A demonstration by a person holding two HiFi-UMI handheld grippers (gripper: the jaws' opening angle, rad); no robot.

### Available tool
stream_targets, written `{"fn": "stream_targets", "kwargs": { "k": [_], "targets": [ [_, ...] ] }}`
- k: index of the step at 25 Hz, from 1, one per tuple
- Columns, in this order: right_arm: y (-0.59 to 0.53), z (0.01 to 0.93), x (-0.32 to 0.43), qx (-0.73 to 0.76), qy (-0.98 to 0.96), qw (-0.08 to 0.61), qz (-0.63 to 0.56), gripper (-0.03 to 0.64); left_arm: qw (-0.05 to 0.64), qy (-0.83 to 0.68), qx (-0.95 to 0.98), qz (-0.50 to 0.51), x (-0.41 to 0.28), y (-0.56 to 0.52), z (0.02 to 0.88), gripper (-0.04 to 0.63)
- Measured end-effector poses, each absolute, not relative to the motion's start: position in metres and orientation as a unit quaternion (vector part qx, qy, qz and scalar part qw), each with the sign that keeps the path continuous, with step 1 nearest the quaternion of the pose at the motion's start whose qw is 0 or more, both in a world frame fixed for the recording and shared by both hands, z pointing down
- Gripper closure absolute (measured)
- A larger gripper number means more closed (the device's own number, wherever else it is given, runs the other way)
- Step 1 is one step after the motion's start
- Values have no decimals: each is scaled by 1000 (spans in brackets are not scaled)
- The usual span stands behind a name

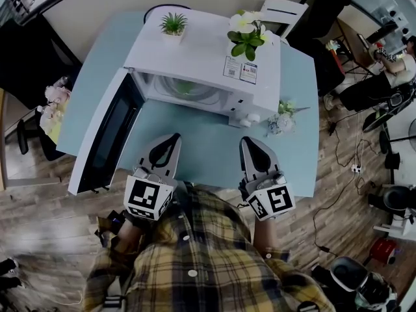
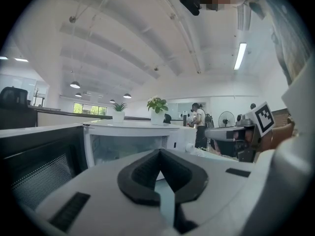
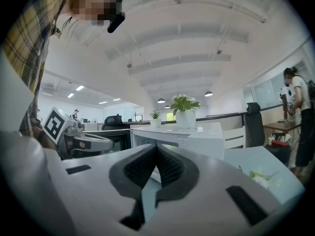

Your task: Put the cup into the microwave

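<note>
From the head view, the microwave (image 1: 201, 57) stands on the pale blue table (image 1: 201, 148) with its door (image 1: 104, 135) swung wide open to its left. A small potted plant (image 1: 173, 25) and a flowering plant (image 1: 247, 38) stand on the microwave's top, and a sprig of flowers (image 1: 281, 119) lies on the table just off its right front corner. You hold your left gripper (image 1: 170, 138) and right gripper (image 1: 250, 142) side by side in front of the microwave's open mouth, both pointing at it and apart from each other. As for the cup, a faint greenish shape sits inside the microwave's cavity, too hazy to name; nothing else resembling a cup shows.

In the left gripper view, your left gripper (image 2: 159, 152) has its jaws closed tip to tip with nothing between them. The microwave (image 2: 128, 141) faces you straight ahead, its cavity a blur, its door (image 2: 39, 161) at the left.

In the right gripper view, your right gripper (image 3: 156, 149) is likewise closed and empty, its pads meeting at the tip. The microwave (image 3: 192, 136) stands just ahead, and your left gripper (image 3: 83, 141) hovers in front of it, at the left of this view.
</note>
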State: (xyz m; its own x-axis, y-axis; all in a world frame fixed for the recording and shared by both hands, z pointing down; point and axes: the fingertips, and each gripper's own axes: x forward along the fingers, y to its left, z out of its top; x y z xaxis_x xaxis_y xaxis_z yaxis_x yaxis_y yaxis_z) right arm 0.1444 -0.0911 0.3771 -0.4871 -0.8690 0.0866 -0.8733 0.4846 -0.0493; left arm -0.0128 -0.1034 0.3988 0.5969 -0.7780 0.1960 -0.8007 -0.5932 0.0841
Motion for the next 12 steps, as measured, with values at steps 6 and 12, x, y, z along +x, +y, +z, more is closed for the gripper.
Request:
{"fn": "stream_targets", "kwargs": {
  "k": [6, 12],
  "targets": [
    [-90, 381, 140, 503, -862, 28, 50, 614, 80, -444, 890, 67, -13, -102, 397, 604],
    [-90, 386, 141, 508, -859, 27, 60, 614, 80, -444, 890, 67, -13, -100, 397, 604]
  ]
}}
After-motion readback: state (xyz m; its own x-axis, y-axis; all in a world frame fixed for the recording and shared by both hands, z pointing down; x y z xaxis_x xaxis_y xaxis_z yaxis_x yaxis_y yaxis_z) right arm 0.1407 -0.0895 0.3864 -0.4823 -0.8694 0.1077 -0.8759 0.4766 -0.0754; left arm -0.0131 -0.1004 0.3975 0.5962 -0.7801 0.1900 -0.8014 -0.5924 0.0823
